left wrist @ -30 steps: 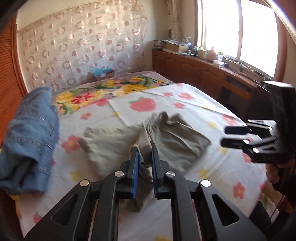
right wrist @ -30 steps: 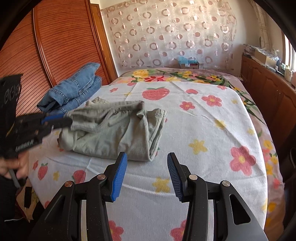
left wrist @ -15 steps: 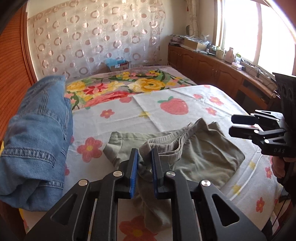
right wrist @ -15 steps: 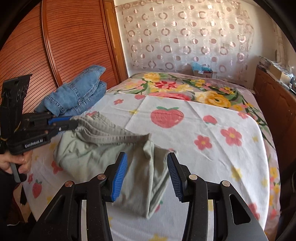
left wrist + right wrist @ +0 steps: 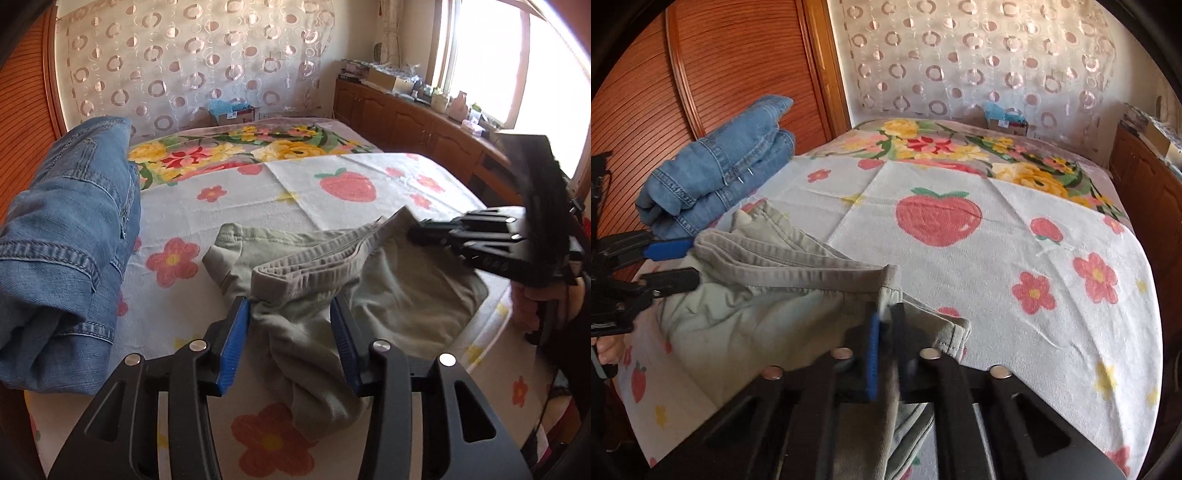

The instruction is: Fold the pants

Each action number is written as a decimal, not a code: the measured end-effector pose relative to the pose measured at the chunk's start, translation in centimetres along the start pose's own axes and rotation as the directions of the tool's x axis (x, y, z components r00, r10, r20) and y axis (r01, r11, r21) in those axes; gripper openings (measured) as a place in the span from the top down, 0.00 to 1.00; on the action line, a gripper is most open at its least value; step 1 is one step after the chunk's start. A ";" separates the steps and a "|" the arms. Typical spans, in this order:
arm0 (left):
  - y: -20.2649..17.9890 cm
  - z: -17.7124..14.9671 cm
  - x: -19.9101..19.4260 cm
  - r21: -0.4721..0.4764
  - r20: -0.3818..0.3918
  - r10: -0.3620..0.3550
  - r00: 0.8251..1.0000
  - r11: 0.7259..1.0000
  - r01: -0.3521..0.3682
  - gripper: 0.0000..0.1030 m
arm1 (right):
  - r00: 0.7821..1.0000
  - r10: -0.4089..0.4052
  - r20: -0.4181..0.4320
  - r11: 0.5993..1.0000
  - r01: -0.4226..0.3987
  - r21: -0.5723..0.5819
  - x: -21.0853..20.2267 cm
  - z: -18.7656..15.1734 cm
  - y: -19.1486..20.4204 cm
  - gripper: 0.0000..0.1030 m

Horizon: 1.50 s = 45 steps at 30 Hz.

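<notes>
Olive-green pants (image 5: 399, 295) lie partly folded on the flowered bed sheet (image 5: 258, 199). In the left wrist view my left gripper (image 5: 290, 314) is open, its blue pads either side of the waistband end, which rests loose between them. My right gripper (image 5: 417, 230) is shut on the other waistband end and holds it raised. In the right wrist view the right gripper (image 5: 886, 321) pinches the pants (image 5: 746, 317) at the waistband corner. The open left gripper (image 5: 685, 262) shows at the far left.
Folded blue jeans (image 5: 62, 236) are stacked at the bed's left edge by the wooden wardrobe (image 5: 701, 74). Wooden cabinets (image 5: 406, 118) run under the window on the right. A floral blanket (image 5: 236, 147) covers the far end of the bed.
My left gripper has opened and let go of the waistband. My right gripper has moved in and shut on the other waistband end.
</notes>
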<state>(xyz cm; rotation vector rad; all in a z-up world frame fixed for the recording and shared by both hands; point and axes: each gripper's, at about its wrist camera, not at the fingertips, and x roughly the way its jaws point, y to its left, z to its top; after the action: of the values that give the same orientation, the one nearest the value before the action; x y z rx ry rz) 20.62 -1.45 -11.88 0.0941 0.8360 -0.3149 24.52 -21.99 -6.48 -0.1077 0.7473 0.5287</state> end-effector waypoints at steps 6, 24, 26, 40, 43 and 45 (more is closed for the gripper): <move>0.6 0.6 0.5 -0.040 0.019 0.009 1.000 0.999 -0.009 0.66 | 0.991 -0.101 0.092 0.994 0.096 0.056 -2.5 -0.1 -0.9 0.97; -0.9 -4.1 -4.2 -0.019 0.038 -0.034 0.999 0.999 0.035 0.58 | 0.999 -0.043 0.002 0.998 0.043 0.034 -6.8 -5.4 1.2 0.68; -1.1 -5.0 -4.1 -0.014 0.024 -0.033 0.999 0.999 0.034 0.58 | 0.999 -0.044 -0.018 0.999 0.044 0.024 -6.9 -6.2 1.3 0.68; -1.0 -5.1 -3.0 0.026 0.025 -0.023 0.999 0.999 0.022 0.79 | 1.000 -0.027 -0.011 0.999 0.027 0.031 -6.2 -6.9 0.8 0.93; -0.2 -4.9 -4.0 -0.005 0.050 -0.024 0.998 1.000 0.024 0.87 | 0.998 -0.058 0.026 0.998 0.058 0.015 -7.0 -7.2 0.9 0.95; 0.1 -4.9 -4.1 -0.010 0.049 -0.019 0.999 1.000 0.020 0.88 | 0.998 -0.063 0.030 0.998 0.062 0.018 -7.2 -7.4 1.0 0.95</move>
<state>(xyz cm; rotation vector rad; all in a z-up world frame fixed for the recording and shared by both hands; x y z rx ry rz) 14.61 0.65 -12.08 0.0681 0.7909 -0.3297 15.05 -26.14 -6.95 -0.1069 0.7160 0.4635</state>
